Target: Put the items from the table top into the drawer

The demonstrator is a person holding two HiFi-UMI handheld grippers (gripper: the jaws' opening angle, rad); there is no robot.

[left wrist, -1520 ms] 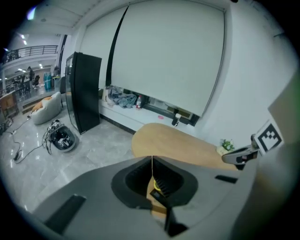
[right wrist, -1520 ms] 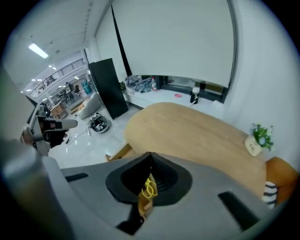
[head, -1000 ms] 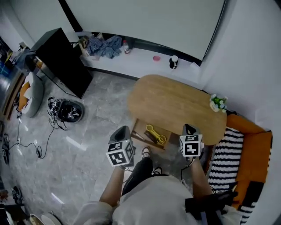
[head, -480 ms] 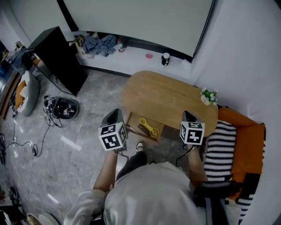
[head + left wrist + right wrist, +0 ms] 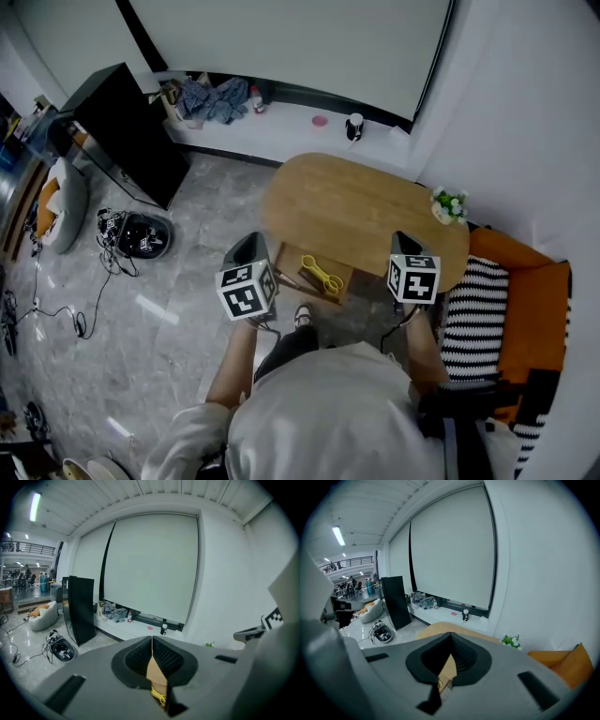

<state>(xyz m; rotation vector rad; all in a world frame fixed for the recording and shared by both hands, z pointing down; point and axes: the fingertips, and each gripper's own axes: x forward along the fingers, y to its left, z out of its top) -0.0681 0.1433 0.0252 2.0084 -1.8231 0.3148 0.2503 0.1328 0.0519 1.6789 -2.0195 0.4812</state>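
Note:
An oval wooden table [image 5: 366,211] has an open drawer [image 5: 298,260] under its near edge. Yellow scissors [image 5: 324,276] lie in the drawer. A small potted plant [image 5: 447,203] stands at the table's right end. My left gripper [image 5: 250,243] hovers left of the drawer, its jaws shut and empty. Over the table's near right edge my right gripper [image 5: 401,240] is also shut on nothing. In the left gripper view the left gripper [image 5: 152,638] has its tips together, with the scissors [image 5: 159,697] showing below them. The right gripper [image 5: 451,634] is likewise closed in its own view.
A striped cushion [image 5: 473,314] and orange seat [image 5: 539,314] lie right of the table. A black cabinet [image 5: 127,131] stands at the left, with a cable-tangled device [image 5: 141,236] on the floor. The white ledge [image 5: 281,127] holds clothes [image 5: 214,98] and a cup [image 5: 353,127].
Both grippers have lifted a little, up from the drawer's level. The head view has shifted slightly. The scissors lie in the drawer as before.

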